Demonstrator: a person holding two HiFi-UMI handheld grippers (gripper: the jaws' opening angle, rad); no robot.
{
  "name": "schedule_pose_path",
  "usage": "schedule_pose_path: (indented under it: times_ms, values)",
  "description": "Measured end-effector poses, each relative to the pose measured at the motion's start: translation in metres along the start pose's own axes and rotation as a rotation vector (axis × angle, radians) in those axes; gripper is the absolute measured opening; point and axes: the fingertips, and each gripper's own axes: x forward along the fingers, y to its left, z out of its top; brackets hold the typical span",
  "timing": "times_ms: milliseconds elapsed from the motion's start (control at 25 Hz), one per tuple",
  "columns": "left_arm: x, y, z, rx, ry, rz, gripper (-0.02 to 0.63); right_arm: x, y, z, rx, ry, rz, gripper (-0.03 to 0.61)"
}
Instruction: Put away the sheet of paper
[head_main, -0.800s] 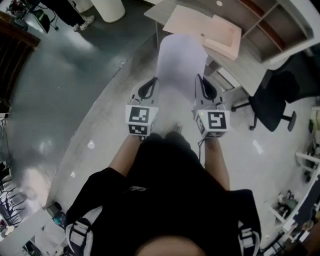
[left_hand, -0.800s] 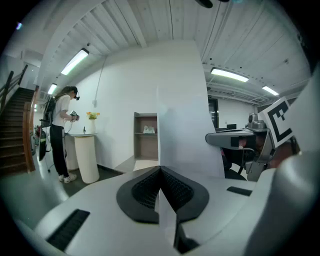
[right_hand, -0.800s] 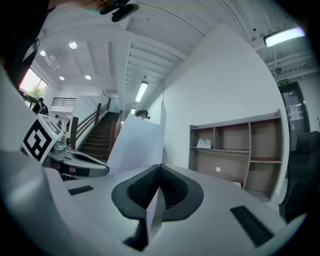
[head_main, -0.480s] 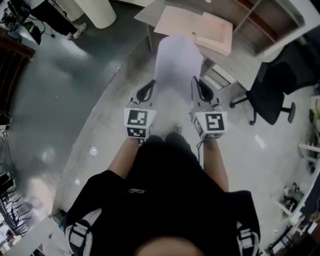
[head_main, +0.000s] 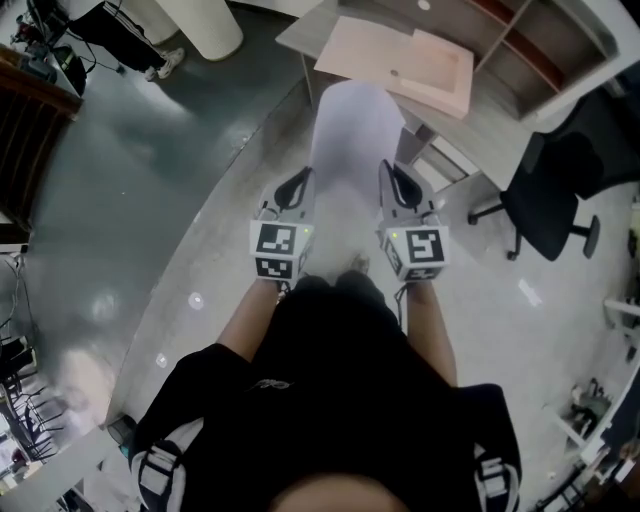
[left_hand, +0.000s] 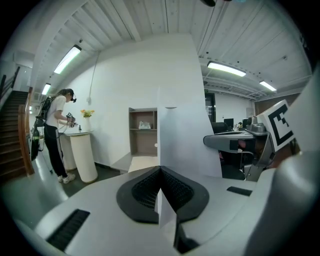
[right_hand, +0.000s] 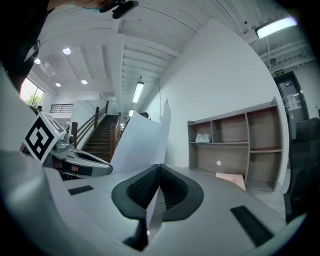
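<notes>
**A:** What is the left gripper (left_hand: 160, 172) doing?

**B:** Its fingers are shut tight on the left edge of the sheet of paper (head_main: 355, 135). The edge runs straight up between the two pads.

**A:** And where is the sheet itself?

**B:** It is in the air in front of the person, stretched between the two grippers above the floor (head_main: 150, 180). Its far end reaches towards the table (head_main: 490, 125). It looks slightly bowed rather than flat.

**A:** And the right gripper (right_hand: 159, 170)?

**B:** It matches the left: its fingers are closed on the right edge, with the paper pinched between the pads.

**A:** What could go wrong from here?

**B:** Only two thin edges are held. If the person pulls the hands apart, the sheet could slip out of one pair of fingers or tear at the pinch. If the hands come together, it would likely buckle and crease.

**A:** Anything further right?

**B:** The free far end is the worry. It could catch on the near rim of the table or on the pinkish board (head_main: 400, 60) lying there and fold under. The office chair (head_main: 548, 205) stands near the table on the right, so a wide swing that way might brush it.
</notes>
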Motion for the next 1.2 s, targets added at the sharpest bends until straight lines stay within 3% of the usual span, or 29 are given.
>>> schedule_pose_path:
  times_ms: [440, 760, 1200]
  values:
    - [0.029, -0.021, 0.002, -0.02, 0.009, 0.065, 0.044, 0.006, -0.04, -0.007, -0.018, 0.005, 0.066, 0.017]
    - [0.047, -0.032, 0.006, -0.004, 0.031, 0.058, 0.044, 0.01, -0.06, -0.01, 0.008, -0.009, 0.07, 0.017]
    - [0.085, -0.029, 0.002, -0.04, 0.036, 0.02, 0.044, 0.026, -0.083, -0.02, 0.0, 0.022, 0.043, 0.017]
